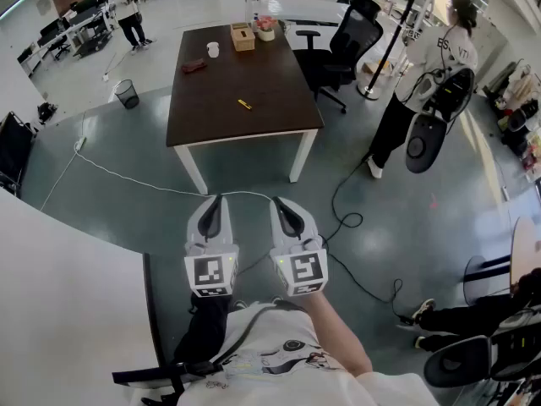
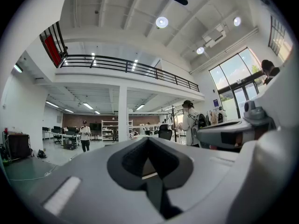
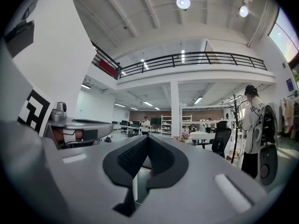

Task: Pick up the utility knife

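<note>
A small yellow utility knife (image 1: pixel 244 104) lies near the middle of a dark brown table (image 1: pixel 211 117) far ahead of me in the head view. My left gripper (image 1: pixel 214 201) and right gripper (image 1: pixel 282 203) are held side by side over the floor, well short of the table, both pointing level toward it. Each has its jaws closed together with nothing between them. In the left gripper view the left gripper (image 2: pixel 148 141) shows its tips meeting; the right gripper (image 3: pixel 145 140) looks the same in its own view. The knife is hidden in both gripper views.
On the table's far end stand a wooden box (image 1: pixel 243 36), a flower pot (image 1: pixel 266 29) and a white cup (image 1: pixel 212 50). Black office chairs (image 1: pixel 342 45) sit right of the table. A person (image 1: pixel 423 83) stands at right. Cables (image 1: pixel 355 227) lie across the floor.
</note>
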Demonstrator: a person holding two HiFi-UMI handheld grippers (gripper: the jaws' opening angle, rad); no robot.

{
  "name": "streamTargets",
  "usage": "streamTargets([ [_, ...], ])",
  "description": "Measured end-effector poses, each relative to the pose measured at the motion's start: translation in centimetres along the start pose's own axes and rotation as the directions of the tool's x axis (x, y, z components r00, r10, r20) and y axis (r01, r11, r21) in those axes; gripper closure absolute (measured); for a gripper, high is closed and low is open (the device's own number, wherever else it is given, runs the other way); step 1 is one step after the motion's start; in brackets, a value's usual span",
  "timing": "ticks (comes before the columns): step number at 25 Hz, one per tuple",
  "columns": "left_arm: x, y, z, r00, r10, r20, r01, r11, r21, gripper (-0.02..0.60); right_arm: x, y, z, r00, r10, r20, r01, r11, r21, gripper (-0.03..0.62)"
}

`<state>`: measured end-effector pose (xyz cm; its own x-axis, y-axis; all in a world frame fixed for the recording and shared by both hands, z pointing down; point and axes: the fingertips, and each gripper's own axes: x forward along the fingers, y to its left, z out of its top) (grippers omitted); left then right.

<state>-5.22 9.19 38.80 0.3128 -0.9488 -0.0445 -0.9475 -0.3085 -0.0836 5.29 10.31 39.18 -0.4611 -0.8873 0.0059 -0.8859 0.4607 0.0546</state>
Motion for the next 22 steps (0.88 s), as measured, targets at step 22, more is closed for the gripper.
streamTargets([
  [22, 1.4, -1.0, -1.9, 0.999, 0.011, -0.039, -0.012, 0.999, -0.034, 0.592, -0.6, -2.1, -2.3, 0.999, 0.016, -0.036, -0.016, 1.000, 0.014, 0.594],
])
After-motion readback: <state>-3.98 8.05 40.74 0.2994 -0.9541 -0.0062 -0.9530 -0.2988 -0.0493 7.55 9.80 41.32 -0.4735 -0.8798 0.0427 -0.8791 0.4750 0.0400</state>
